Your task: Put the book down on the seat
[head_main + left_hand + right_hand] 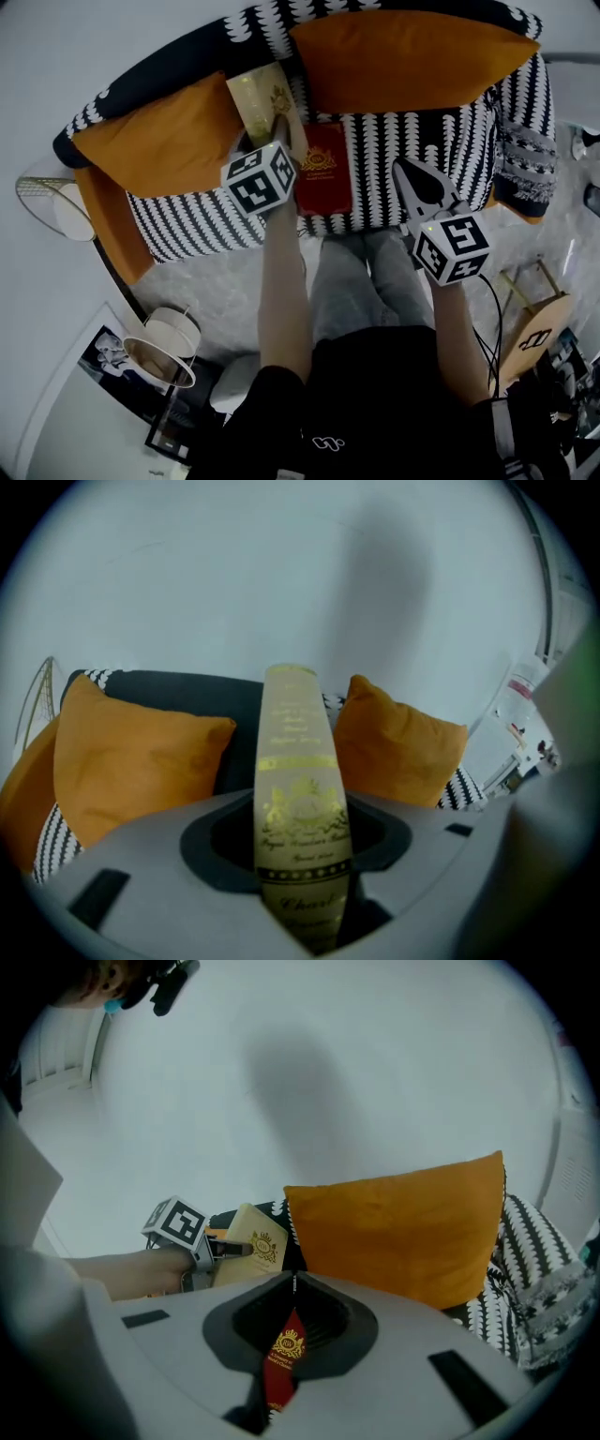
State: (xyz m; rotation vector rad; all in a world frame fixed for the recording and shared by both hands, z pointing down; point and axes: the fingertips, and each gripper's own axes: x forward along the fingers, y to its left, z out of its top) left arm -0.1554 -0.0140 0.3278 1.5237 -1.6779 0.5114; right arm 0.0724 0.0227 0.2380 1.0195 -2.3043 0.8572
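A cream book with gold print [257,96] is held over the left half of the black-and-white patterned sofa seat [394,141], with my left gripper [278,127] shut on its lower edge. In the left gripper view the book [294,761] stands on edge between the jaws of that gripper [300,860]. A red book with a gold crest [324,169] lies flat on the seat. My right gripper [403,171] hovers to its right, shut and holding nothing. Past the closed tips of the right gripper [295,1283], the red book [284,1358] shows.
Two orange cushions [412,56] [159,141] lean on the sofa back. A wire side table [42,197] and a lamp [161,345] stand at the left, a wooden folding stand [536,323] at the right. The person's legs [361,281] are in front of the sofa.
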